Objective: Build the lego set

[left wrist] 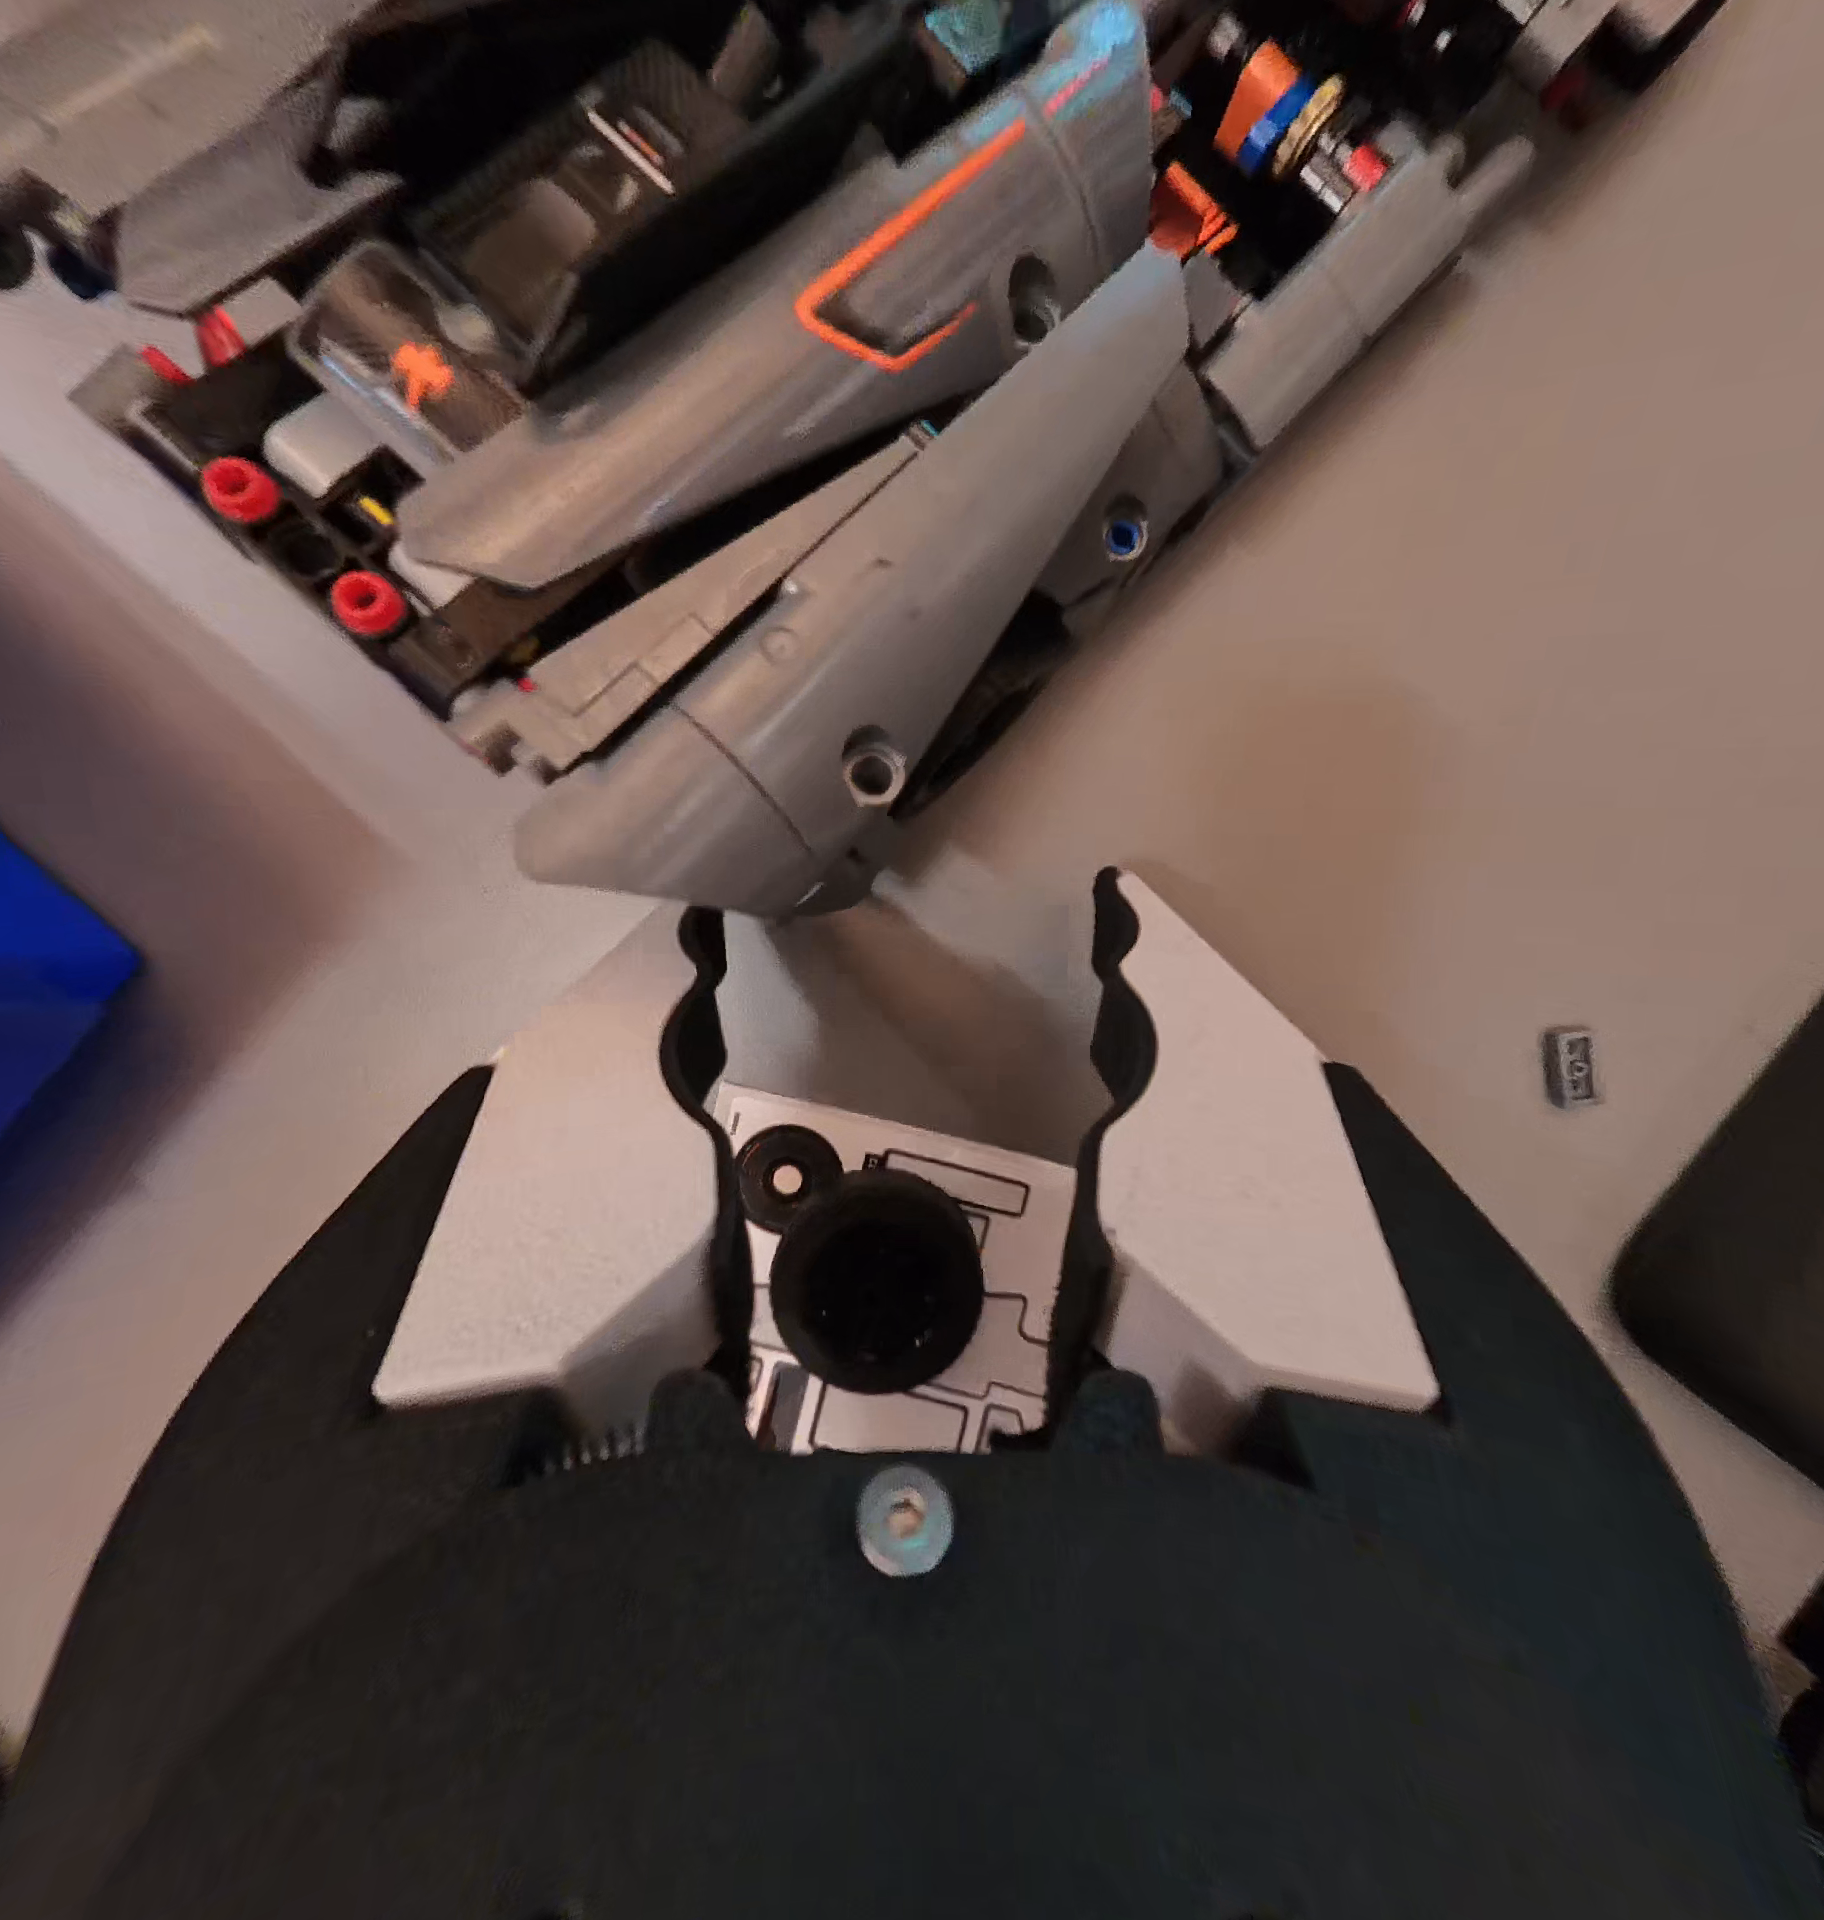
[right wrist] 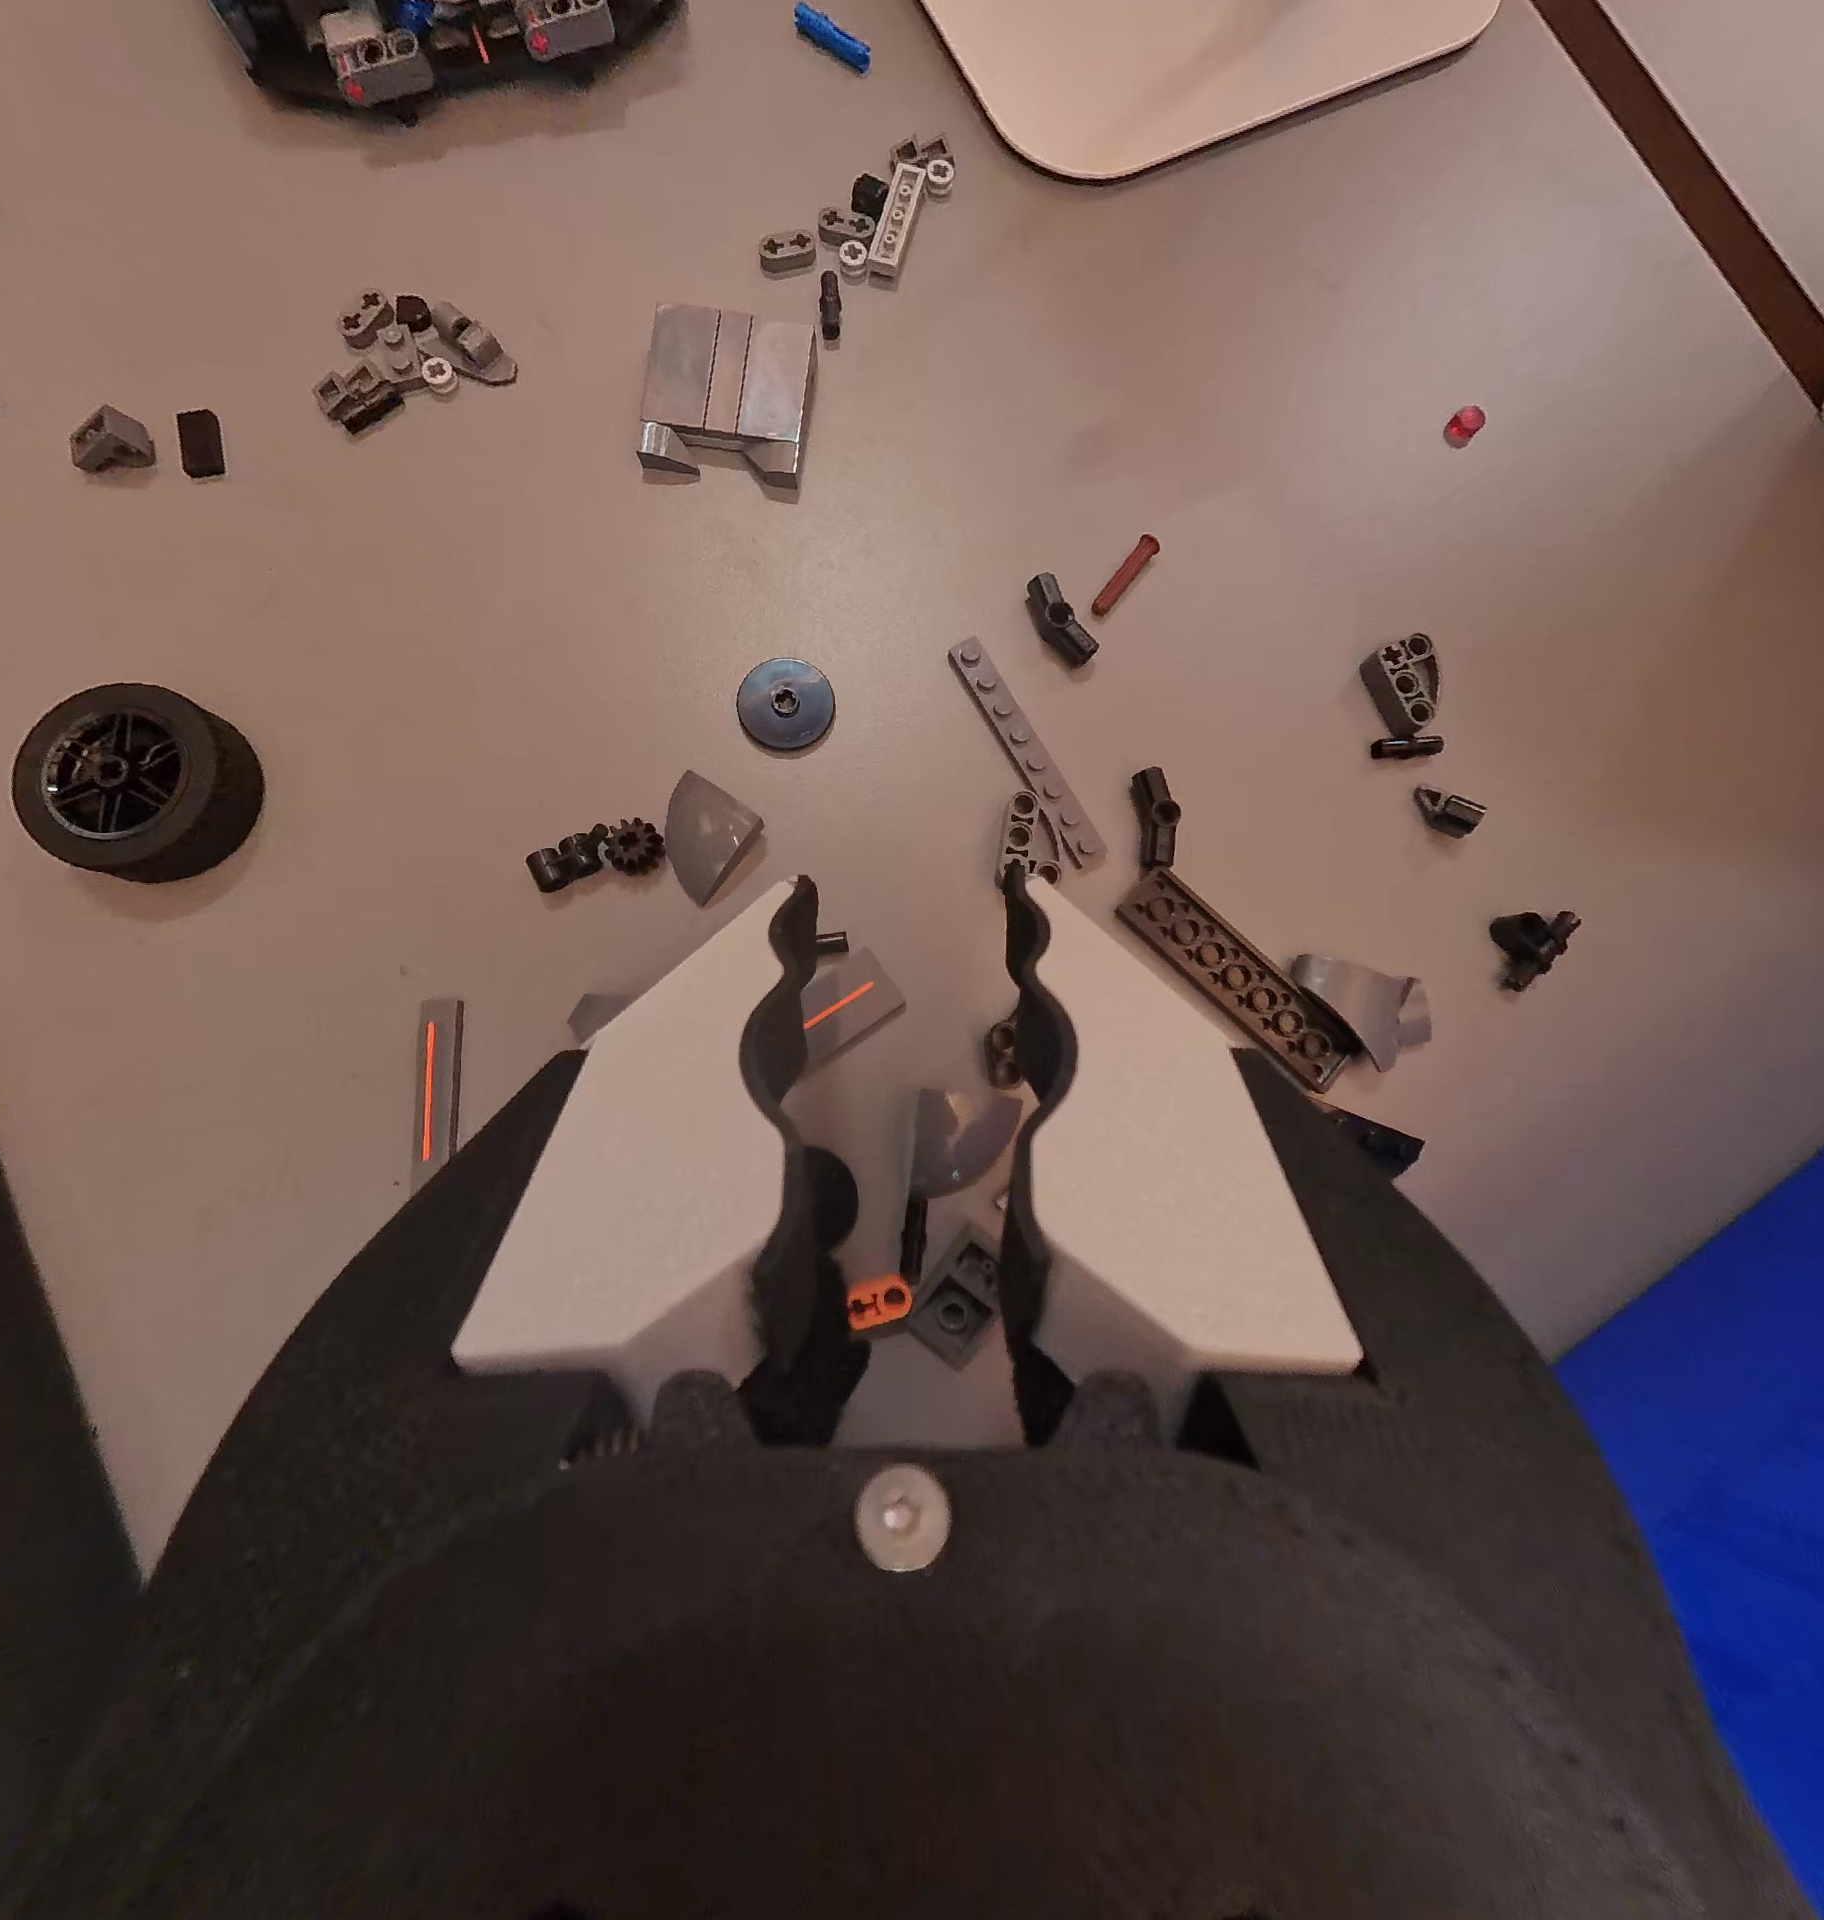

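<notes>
A large grey Lego car model with orange lines and red pins lies on the table in the left wrist view. My left gripper is open and empty, its tips just short of the model's grey nose panel. Below and between its fingers, a black round piece rests on a printed sheet, not gripped. My right gripper is open and empty above scattered loose parts: a tile with an orange line, a grey curved wedge and an orange connector show between its fingers.
A black wheel, a grey panel assembly, a dark round dish, a long grey plate and a dark holed plate lie around. A white board is far right. A blue surface borders the table. One gripper's finger ends stand about 50 cm off the other's.
</notes>
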Demonstrator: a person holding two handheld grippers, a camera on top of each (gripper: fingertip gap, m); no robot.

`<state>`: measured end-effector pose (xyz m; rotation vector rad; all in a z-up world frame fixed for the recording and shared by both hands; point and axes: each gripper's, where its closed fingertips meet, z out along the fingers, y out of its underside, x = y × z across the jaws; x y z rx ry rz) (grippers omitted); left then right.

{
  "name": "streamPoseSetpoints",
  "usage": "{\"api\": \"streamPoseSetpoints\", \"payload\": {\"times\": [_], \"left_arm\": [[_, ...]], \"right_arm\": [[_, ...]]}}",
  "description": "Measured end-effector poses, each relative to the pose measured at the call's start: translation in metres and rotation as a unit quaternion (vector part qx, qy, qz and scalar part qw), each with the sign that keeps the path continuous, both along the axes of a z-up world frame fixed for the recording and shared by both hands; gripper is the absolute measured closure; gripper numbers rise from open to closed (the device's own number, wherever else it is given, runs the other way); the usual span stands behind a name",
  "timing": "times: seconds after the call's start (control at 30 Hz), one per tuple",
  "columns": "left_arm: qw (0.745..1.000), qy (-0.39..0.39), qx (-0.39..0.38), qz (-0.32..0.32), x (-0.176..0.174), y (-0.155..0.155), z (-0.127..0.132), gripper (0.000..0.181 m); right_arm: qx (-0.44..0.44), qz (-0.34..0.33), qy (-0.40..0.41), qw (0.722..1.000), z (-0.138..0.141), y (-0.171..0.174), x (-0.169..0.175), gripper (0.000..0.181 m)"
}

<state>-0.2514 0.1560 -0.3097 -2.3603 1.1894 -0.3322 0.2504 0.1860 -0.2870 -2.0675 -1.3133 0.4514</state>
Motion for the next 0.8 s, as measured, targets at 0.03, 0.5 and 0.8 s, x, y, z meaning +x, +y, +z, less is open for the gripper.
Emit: {"api": "streamPoseSetpoints", "payload": {"times": [0.03,0.5,0.8], "left_arm": [[1.000,-0.002,-0.001,0.002,-0.002,-0.001,0.002,0.112],[1.000,0.028,-0.008,-0.007,-0.013,-0.009,0.002,0.111],[0.993,0.047,-0.084,-0.066,-0.023,-0.055,0.005,0.128]], "right_arm": [[0.000,0.000,0.000,1.000,0.000,0.000,0.000,0.146],[-0.002,0.005,-0.004,1.000,-0.002,-0.002,-0.002,0.146],[-0.003,0.009,-0.006,1.000,-0.003,-0.003,-0.003,0.147]]}}
